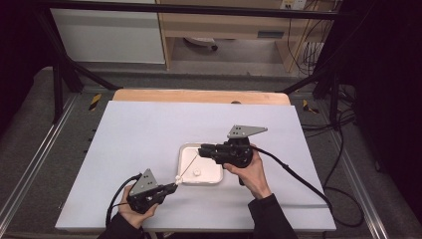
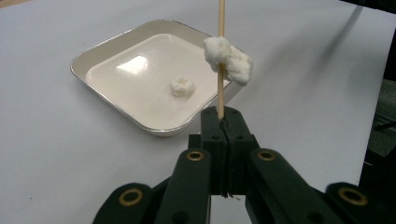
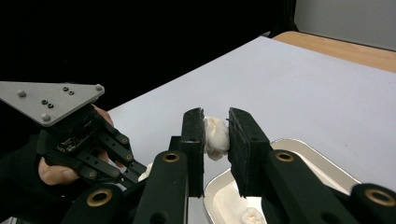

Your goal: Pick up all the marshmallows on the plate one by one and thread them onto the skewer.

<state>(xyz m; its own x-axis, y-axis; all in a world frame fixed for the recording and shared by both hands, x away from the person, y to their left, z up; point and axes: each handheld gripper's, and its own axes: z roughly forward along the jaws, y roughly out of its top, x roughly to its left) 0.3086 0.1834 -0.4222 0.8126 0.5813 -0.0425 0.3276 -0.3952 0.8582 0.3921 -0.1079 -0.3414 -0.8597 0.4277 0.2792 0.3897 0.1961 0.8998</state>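
Midway through skewering: the left gripper (image 2: pixel 223 122) clamps a wooden skewer (image 2: pixel 221 56) already carrying what look like two white marshmallows (image 2: pixel 228 59); the right gripper (image 3: pixel 216 135) pinches a third piece (image 3: pixel 215 136) above the tray (image 2: pixel 112 44); one piece (image 2: pixel 181 86) remains there.

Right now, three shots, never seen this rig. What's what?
No robot: a person holds two-jaw tongs in each hand. One camera looks down from above; the other two ride on the tongs.

A white sheet covers the table, with a shallow white tray on it holding one white lump.

The left tongs are shut on a thin wooden skewer with a white marshmallow-like piece threaded on it. The right tongs pinch another white piece, raised above the tray.
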